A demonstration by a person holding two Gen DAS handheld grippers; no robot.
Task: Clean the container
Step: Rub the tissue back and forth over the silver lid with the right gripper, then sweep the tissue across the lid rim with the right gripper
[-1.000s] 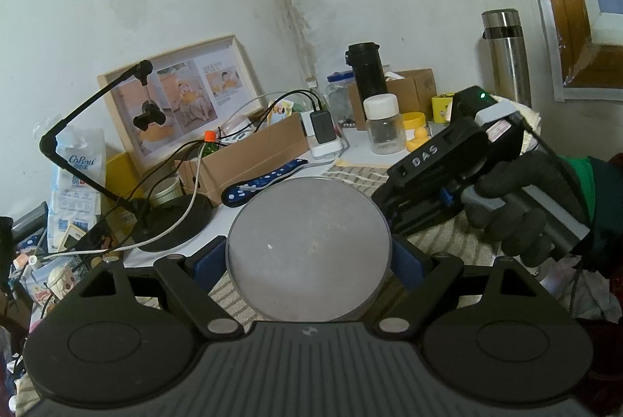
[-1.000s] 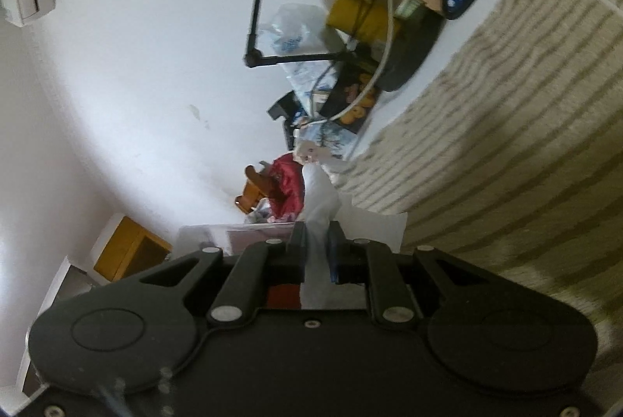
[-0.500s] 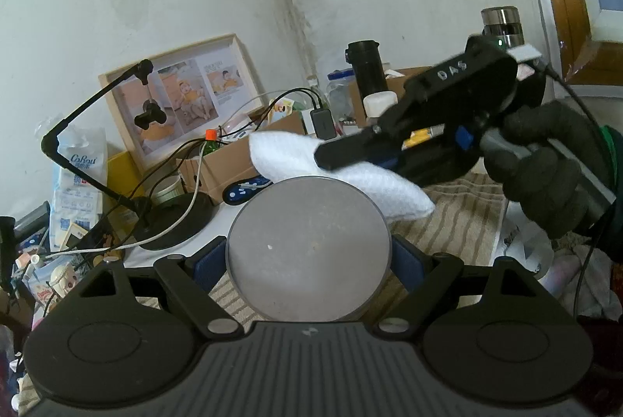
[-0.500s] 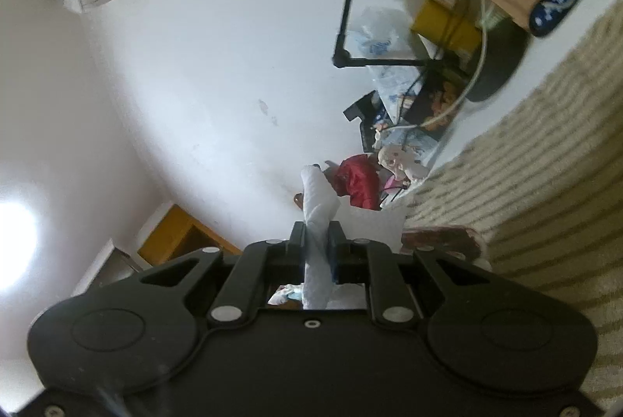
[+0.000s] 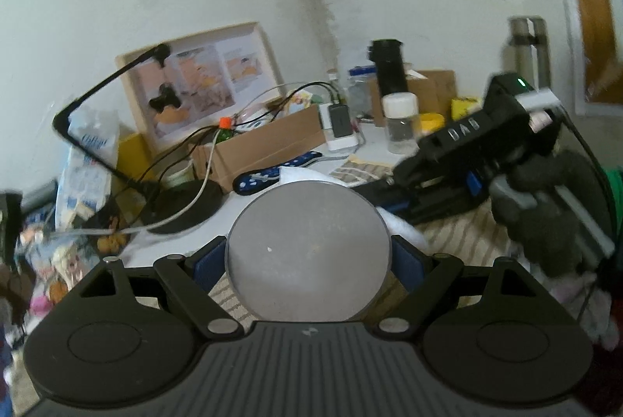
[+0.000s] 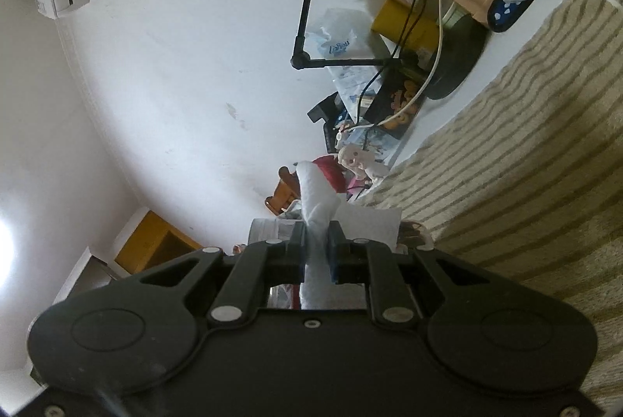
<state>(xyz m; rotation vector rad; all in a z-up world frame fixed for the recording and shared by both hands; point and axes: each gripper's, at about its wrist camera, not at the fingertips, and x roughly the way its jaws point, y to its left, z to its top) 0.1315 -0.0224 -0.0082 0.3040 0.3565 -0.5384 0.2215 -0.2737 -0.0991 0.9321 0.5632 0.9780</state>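
The container (image 5: 308,251) sits clamped between the blue pads (image 5: 407,263) of the left gripper (image 5: 307,261), with its round grey end turned toward the camera, so the opening is hidden. Just behind its upper and right edge shows a white paper towel (image 5: 405,228), touching or nearly touching the far end of the container; which of the two cannot be told. The right gripper (image 6: 315,249) has its fingers pinched on that paper towel, which pokes out past them as a rolled strip. In the left view the right gripper's black body reaches in from the right, held by a gloved hand (image 5: 545,206), above a striped cloth (image 5: 459,234) on a cluttered table (image 5: 233,206). Judging by this, wiping is only at its start or under way: the towel is at the container, but no cleaned surface is visible, and the whole inside may remain to be done.
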